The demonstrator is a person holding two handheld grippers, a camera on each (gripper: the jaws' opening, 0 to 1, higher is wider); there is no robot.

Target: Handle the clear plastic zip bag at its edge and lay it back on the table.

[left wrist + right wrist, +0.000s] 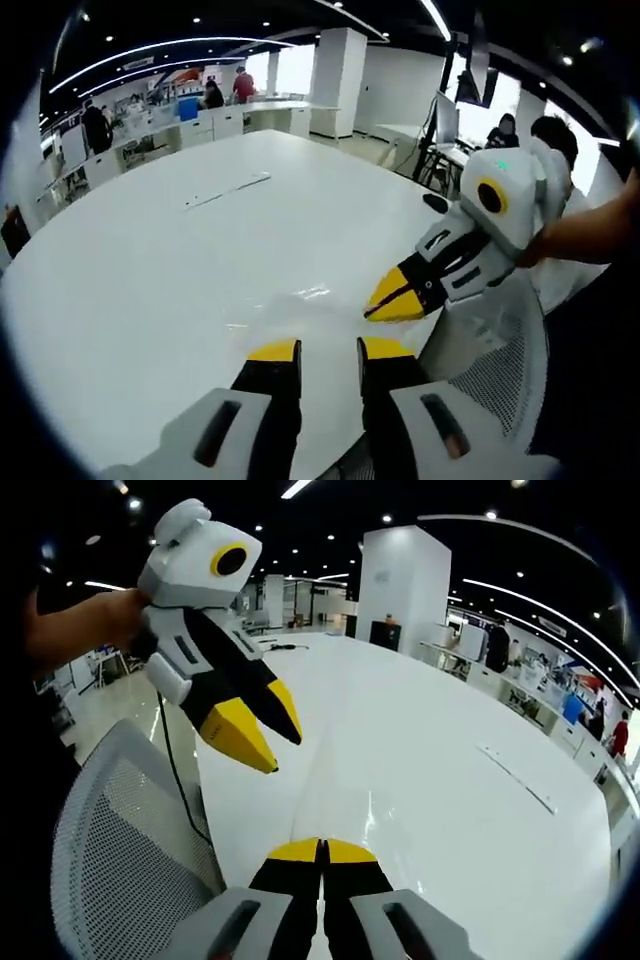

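Observation:
The clear plastic zip bag (300, 308) lies flat and glossy on the white table (180, 260) near its front edge, hard to make out apart from its sheen. My left gripper (330, 350) hovers just short of it, open, with nothing between the jaws. My right gripper (372, 314) comes in from the right with its yellow tips shut at the bag's right edge. In the right gripper view the right gripper (322, 850) is pressed shut, and the bag (350, 800) stretches forward from its tips over the table. The left gripper (268, 735) hangs open above the table's left edge.
A grey mesh chair back (500, 370) (120, 850) stands right against the table edge below both grippers. A long thin strip (228, 190) (515, 765) lies farther out on the table. A small black object (435, 203) rests at the right edge. People sit at desks beyond.

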